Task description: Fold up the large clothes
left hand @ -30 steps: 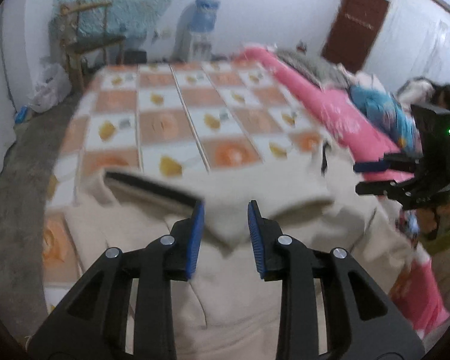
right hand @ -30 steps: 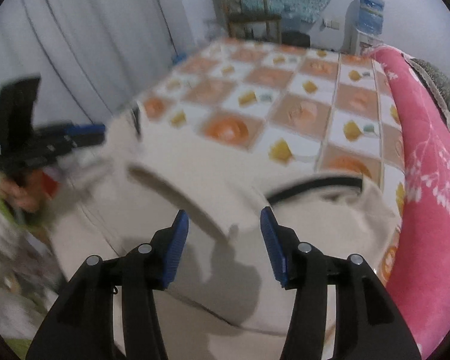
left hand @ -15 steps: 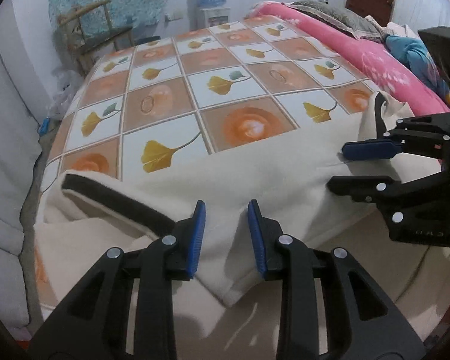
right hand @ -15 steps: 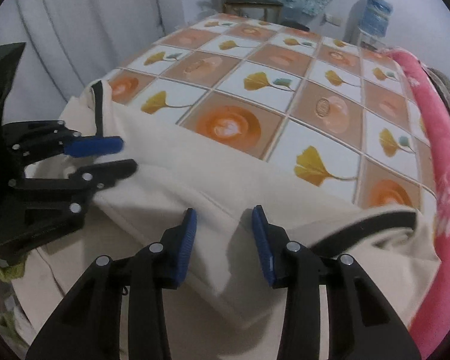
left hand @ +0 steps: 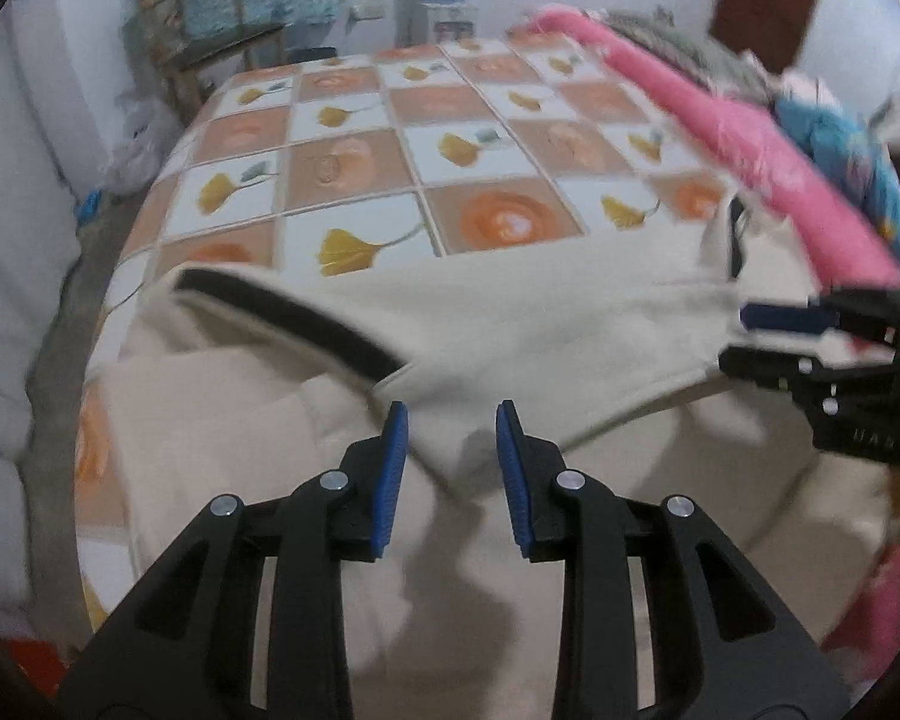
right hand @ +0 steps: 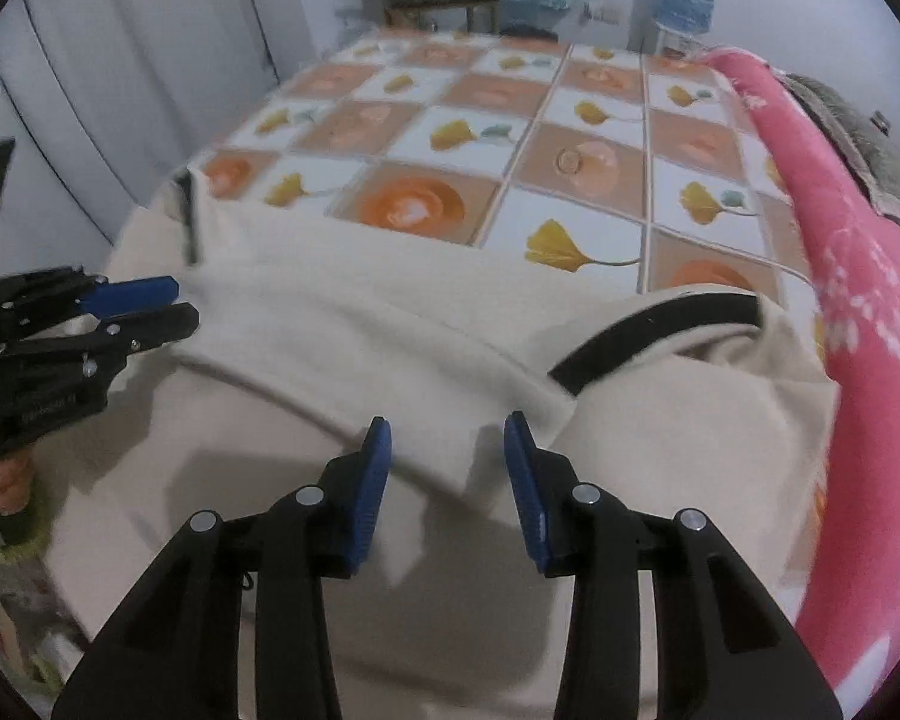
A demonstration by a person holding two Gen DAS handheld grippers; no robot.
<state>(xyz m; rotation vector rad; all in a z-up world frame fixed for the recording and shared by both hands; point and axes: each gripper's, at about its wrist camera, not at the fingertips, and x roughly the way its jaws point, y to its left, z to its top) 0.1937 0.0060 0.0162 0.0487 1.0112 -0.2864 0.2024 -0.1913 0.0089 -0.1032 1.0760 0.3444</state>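
A large cream garment [left hand: 510, 324] with black trim [left hand: 294, 318] lies spread across the near end of a bed [left hand: 390, 120] covered in a checked, leaf-printed sheet; its long axis runs side to side, from one gripper to the other. A flap of the cloth is doubled over the rest, with its free edge nearest the jaws. The left gripper [left hand: 450, 456] hangs over one lower corner of that flap, jaws narrow; the cloth tip reaches up between the blue pads, but whether they pinch it I cannot tell. The right gripper [right hand: 447, 462] stands the same way at the other corner, its jaws having just closed somewhat, with cloth between them though no firm grip is visible. Each hand is nearest its own corner, so the fold looks to turn on both moving together, squarely across the long axis.
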